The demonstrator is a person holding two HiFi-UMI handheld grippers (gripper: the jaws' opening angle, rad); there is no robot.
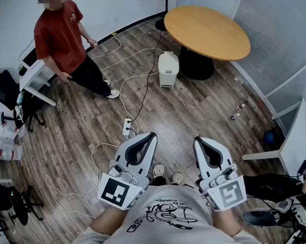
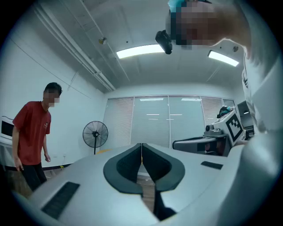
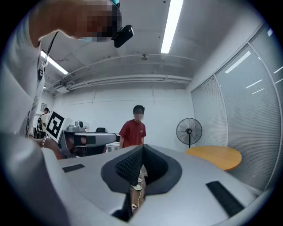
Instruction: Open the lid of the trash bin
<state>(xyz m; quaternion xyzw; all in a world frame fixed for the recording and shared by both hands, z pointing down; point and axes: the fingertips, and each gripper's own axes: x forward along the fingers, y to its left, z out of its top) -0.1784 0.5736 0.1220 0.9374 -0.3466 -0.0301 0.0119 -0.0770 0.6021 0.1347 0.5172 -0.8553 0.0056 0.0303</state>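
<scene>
Wood floor [image 1: 193,112], round table [image 1: 206,31]

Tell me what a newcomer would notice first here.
Two grey grippers dominate the head view's foreground: left gripper and right gripper, both shut and empty. Farther off on the wood floor stands the white trash bin, lid down, beside the round wooden table; a person in a red shirt stands at upper left.

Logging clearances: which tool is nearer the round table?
Right. The right tool is held near the person's waist, with the table ahead and slightly to its right. The left tool is beside it, farther left of the table.
</scene>
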